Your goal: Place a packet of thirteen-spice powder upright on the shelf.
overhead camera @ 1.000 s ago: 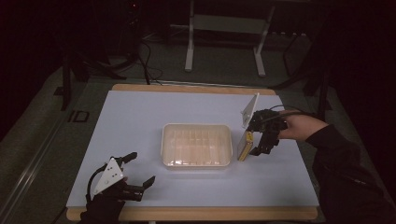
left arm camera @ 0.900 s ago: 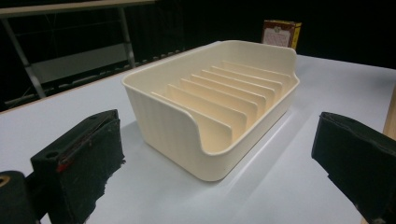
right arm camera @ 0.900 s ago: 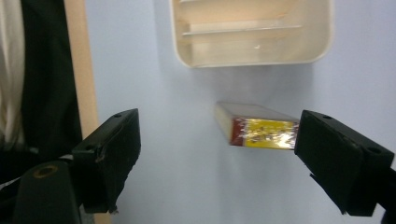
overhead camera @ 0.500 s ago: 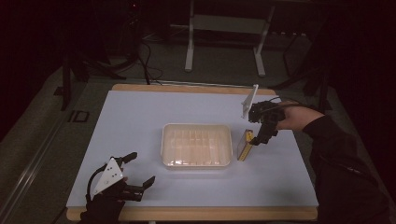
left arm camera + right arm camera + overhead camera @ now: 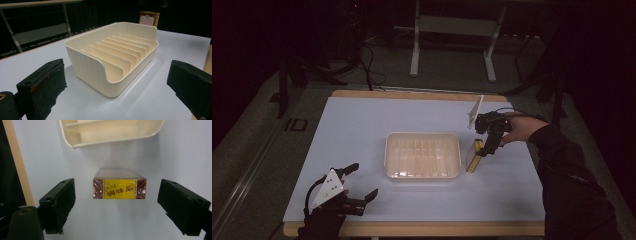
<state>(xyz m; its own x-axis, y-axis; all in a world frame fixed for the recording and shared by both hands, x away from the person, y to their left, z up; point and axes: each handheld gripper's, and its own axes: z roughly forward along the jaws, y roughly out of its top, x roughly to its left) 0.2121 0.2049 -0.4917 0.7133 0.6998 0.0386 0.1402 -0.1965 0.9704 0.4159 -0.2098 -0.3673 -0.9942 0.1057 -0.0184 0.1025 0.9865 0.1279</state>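
Note:
A cream plastic rack tray (image 5: 423, 155) with several upright dividers sits mid-table. Just off its right wall a small brown box with a yellow label (image 5: 472, 155) stands on a long edge. My right gripper (image 5: 482, 149) hangs over the box's far end, held by a hand in a dark sleeve. In the right gripper view the box (image 5: 120, 187) lies end-on between the black jaws, which stand wide apart and clear of it, so the right gripper (image 5: 120, 203) is open. My left gripper (image 5: 363, 180) rests open near the table's front left corner, pointing at the tray (image 5: 112, 57).
The white tabletop (image 5: 362, 125) has a wooden edge along its far and near sides. Beyond the far edge, on the dark floor, stand a metal frame's legs (image 5: 414, 55) and cables. In the left gripper view the box (image 5: 149, 18) peeks up behind the tray.
My right gripper drew back from the box toward the far right, then came down again over the box's far end. The box, tray and left gripper have stayed put.

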